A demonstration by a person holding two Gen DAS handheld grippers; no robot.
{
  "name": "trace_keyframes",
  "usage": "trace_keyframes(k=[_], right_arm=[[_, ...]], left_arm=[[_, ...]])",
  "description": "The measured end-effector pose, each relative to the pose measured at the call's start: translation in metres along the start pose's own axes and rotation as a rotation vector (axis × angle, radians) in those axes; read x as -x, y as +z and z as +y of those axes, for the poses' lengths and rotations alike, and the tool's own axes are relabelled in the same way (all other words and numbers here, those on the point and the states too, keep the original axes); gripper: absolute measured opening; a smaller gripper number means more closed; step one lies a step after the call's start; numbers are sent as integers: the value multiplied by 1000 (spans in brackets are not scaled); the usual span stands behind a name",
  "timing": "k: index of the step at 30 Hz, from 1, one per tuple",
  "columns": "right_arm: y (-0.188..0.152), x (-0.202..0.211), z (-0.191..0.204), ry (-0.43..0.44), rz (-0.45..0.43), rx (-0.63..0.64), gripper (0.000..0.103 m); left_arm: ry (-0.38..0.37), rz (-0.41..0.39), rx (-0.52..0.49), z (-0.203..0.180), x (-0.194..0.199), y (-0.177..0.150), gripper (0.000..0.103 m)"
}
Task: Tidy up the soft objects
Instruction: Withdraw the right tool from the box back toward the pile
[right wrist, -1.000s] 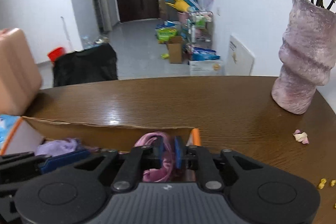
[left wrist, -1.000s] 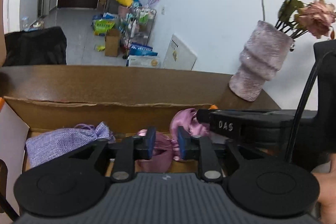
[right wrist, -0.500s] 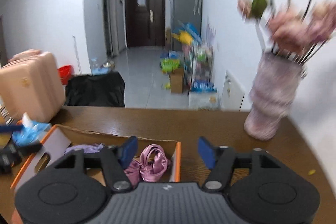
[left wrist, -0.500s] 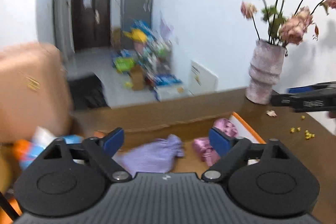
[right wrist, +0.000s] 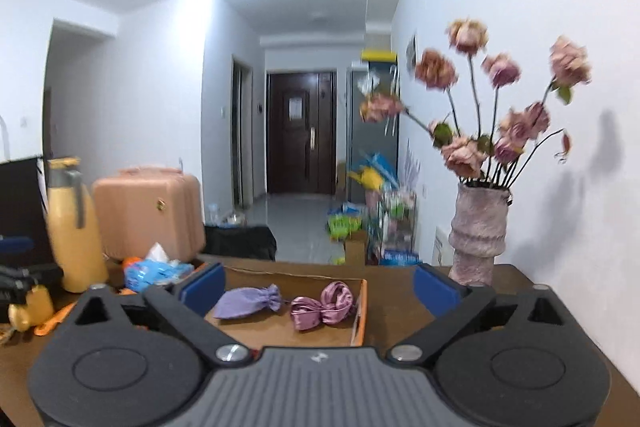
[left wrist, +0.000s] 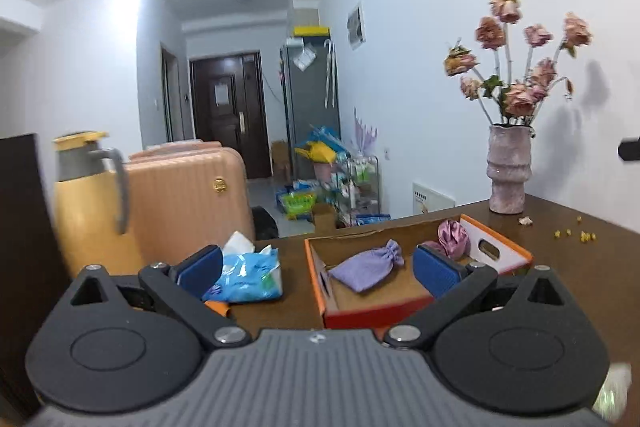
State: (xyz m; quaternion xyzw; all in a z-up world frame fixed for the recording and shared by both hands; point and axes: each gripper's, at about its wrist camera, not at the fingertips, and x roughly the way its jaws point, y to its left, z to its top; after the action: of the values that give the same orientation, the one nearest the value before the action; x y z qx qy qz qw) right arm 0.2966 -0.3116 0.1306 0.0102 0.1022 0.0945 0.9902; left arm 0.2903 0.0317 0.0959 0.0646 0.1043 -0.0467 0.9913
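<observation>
A: Left hand-held gripper (left wrist: pixel 318 269): jaws spread wide, nothing between the pads. Right hand-held gripper (right wrist: pixel 318 287): same, wide apart, empty. Both held above the tabletop (right wrist: pixel 400 311), back from the box.

B: Soft items?

A: Lilac drawstring pouch (right wrist: pixel 248 301) lies flat on the floor of the orange-edged cardboard box (left wrist: pixel 498 251), toward its left. Pink satin pouch (right wrist: pixel 323 305) sits just beside it on the right, near the far wall, bunched in two lobes.

B: Handling?

A: Judged light and limp, both. Lilac looks a coarse weave, should grip well; pinch at the gathered neck or mid-body. Satin looks slick; likely to slide from the pads, so take it at the cinched waist between the lobes.

B: Anything outside the box?

A: Blue tissue pack (left wrist: pixel 248 277) on the tabletop left of the box, soft too. Vase of dried flowers (right wrist: pixel 478 233) at right, tippable; steer clear.
</observation>
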Motion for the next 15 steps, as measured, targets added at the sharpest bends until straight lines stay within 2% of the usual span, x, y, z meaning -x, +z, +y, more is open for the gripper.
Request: trace_keyframes(k=[3,7,11,15], right_arm=[[-27,38,17,22,2,16,103],[-68,80,41,-27,11,17,103],[-105,111,52,-20,43,6,103],[-132,129,57,-14,79,6,103]], left_arm=[[18,-43,13,-5,41,-25,103],[7,-32,31,-14,83,-55,103],[34,-44,47,-18,120,-83,103],[69,-18,40,-19,133,-108,103]])
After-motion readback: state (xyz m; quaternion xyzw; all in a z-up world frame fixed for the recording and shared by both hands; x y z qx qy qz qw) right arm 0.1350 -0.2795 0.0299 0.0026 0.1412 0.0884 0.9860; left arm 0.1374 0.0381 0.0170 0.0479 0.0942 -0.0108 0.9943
